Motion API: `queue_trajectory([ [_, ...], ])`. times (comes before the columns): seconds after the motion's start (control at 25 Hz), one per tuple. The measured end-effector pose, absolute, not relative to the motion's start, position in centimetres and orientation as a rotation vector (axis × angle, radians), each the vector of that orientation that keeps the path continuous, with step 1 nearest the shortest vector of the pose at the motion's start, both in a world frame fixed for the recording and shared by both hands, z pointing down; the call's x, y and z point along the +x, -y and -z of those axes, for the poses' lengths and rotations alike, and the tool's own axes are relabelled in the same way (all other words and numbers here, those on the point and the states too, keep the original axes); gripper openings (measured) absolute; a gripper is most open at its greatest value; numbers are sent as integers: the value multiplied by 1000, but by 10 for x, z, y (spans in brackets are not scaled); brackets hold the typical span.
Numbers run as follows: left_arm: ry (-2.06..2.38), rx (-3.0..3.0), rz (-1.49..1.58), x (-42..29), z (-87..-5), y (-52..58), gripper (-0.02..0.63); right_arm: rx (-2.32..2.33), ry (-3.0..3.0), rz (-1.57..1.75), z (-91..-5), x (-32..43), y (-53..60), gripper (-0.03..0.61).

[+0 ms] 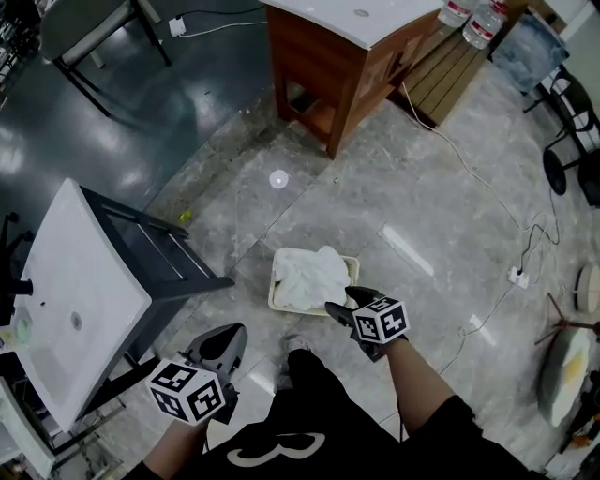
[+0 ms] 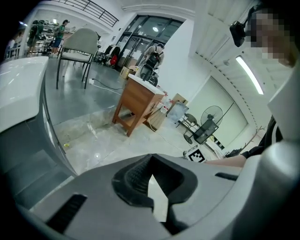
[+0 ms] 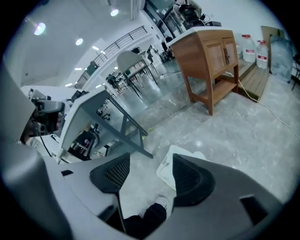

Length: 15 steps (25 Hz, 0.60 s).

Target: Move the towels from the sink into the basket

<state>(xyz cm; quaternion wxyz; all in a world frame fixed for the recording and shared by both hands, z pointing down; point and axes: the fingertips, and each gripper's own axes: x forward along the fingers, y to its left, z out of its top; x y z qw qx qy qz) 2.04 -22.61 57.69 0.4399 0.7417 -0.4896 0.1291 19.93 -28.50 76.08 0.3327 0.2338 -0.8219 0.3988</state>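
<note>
1. The basket [image 1: 275, 292] sits on the grey tile floor, in front of the person's shoe [image 1: 296, 345].
2. White towels [image 1: 314, 275] lie in it as a crumpled heap. They fill most of it and rise over the far rim.
3. How many towels are in the heap cannot be told.
4. The sink [image 1: 56, 281] stands well to the left of the basket, on a dark frame. Its white bowl shows the drain hole, and a small pale green item at its near edge is too small to make out.
5. The right gripper [image 1: 349, 302] is at the basket's near right corner, just beside the towels.
6. In its own view the right gripper [image 3: 145, 176] has its jaws wide apart. Only floor, the shoe and the basket's edge [image 3: 162, 169] show through the gap. The pads press on nothing.
7. The left gripper [image 1: 230, 337] is held lower left, between the sink frame and the person's legs, apart from the basket.
8. In its own view the left gripper [image 2: 150, 180] has its jaws closed together with nothing held between them.
9. A wooden cabinet [image 1: 347, 70] with a white top stands farther off. Water bottles [image 1: 473, 21] stand beside it.
</note>
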Motion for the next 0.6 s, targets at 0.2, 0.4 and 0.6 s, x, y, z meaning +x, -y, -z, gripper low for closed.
queue_trajectory([
  [0.2, 1197, 1937, -293, 33, -531, 212, 6, 596, 2450, -1000, -626, 174, 272, 270],
  [0.4, 1194, 2050, -213, 36, -466, 178, 6, 524, 2738, -740, -477, 149, 223, 47],
  [0.6, 1190, 2178, -121, 41, -399, 140, 6, 473, 2901, -551, -379, 139, 164, 3],
])
